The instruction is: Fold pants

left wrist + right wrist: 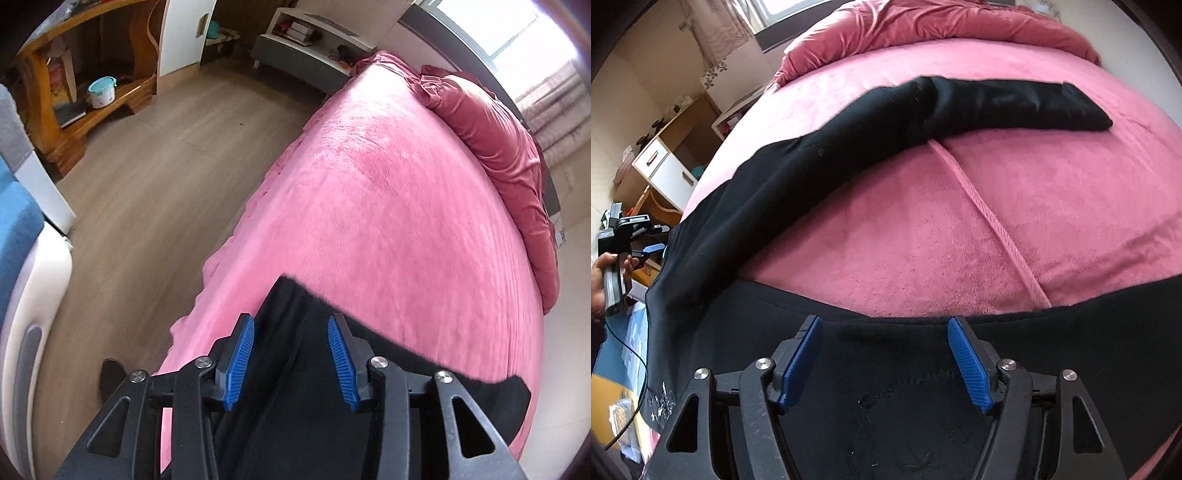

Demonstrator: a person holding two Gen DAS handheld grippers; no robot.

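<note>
Black pants (849, 147) lie spread on a pink bed (997, 206). One leg runs up to the far right; the other passes under my right gripper along the near edge. My right gripper (884, 326) is open, its blue pads just above the near leg's edge. My left gripper (291, 325) is open over the pants (295, 369) near the bed's left edge. The left gripper also shows in the right wrist view (650, 249), held in a hand at the far left.
A dark pink duvet (498, 147) is bunched along the head of the bed. Wooden floor (147, 184) lies left of the bed, with a wooden shelf unit (74, 92), a bedside cabinet (306, 37) and a blue seat (14, 229). A desk with drawers (665, 162) stands beyond the bed.
</note>
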